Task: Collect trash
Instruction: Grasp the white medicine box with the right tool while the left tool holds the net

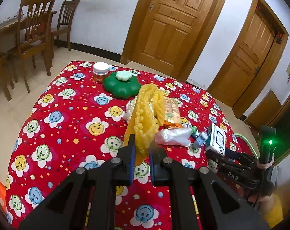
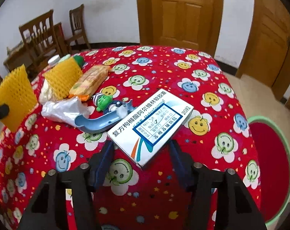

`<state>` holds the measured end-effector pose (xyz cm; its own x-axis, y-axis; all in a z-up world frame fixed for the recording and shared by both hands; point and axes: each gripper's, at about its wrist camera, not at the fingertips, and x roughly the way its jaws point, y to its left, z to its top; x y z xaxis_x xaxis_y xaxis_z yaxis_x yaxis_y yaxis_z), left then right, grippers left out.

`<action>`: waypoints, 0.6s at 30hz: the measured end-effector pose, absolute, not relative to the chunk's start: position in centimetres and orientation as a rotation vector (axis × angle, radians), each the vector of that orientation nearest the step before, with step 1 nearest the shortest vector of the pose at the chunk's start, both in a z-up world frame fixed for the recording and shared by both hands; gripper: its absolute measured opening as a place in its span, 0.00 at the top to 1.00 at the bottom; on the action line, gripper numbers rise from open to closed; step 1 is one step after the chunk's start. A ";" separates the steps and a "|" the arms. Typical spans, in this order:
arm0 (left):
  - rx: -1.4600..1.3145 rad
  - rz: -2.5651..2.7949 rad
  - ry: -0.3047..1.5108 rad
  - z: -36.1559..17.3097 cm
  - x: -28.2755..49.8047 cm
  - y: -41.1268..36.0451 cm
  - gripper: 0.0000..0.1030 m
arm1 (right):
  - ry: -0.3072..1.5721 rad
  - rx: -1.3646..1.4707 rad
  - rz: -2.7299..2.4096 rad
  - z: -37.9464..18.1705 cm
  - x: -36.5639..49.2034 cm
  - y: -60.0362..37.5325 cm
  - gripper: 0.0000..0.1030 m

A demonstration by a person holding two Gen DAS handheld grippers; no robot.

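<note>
Hidden parts: the near end of the yellow foam net [image 1: 145, 115] was covered by the left gripper [image 1: 141, 147]; a white object behind the net could not be identified.
Cut off: an orange thing at the lower left edge of the left wrist view was only partly seen and could not be named.
Left gripper: it was clenched on the yellow foam net, and the net was held up above the red tablecloth [image 1: 68, 126].
Right gripper [image 2: 141, 149]: it was placed around the near end of the white medicine box [image 2: 152, 126], one finger on each side; whether the pads pressed on the box could not be told.
Medicine box: it was lying flat on the cloth, just right of the blue toy [image 2: 100, 122].
Other trash: a snack packet [image 2: 91, 82] and a clear plastic wrapper [image 2: 62, 111] were seen left of the box, farther away.
Far side: a white-lidded jar [image 1: 100, 72] and a green flower-shaped container [image 1: 122, 85] were standing together.
</note>
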<state>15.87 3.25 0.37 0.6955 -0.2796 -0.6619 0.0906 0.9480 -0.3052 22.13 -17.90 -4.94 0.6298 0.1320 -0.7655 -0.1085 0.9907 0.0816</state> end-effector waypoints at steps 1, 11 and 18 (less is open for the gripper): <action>-0.256 -0.213 0.776 0.4 15.8 3.1 0.89 | 0.877 0.046 0.137 -4.9 22.1 -18.2 0.49; -0.254 -0.226 0.774 0.7 15.4 2.2 0.89 | 0.901 0.131 0.013 -4.5 20.9 -21.9 0.50; -0.260 -0.232 0.778 0.7 15.6 2.0 0.89 | 0.924 0.172 0.008 -4.3 18.6 -24.1 0.49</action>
<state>15.56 1.98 0.65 0.6901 -0.3000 -0.6586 0.1094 0.9428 -0.3149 18.60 -24.10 -4.28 0.6034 0.0805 -0.7934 0.0667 0.9863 0.1508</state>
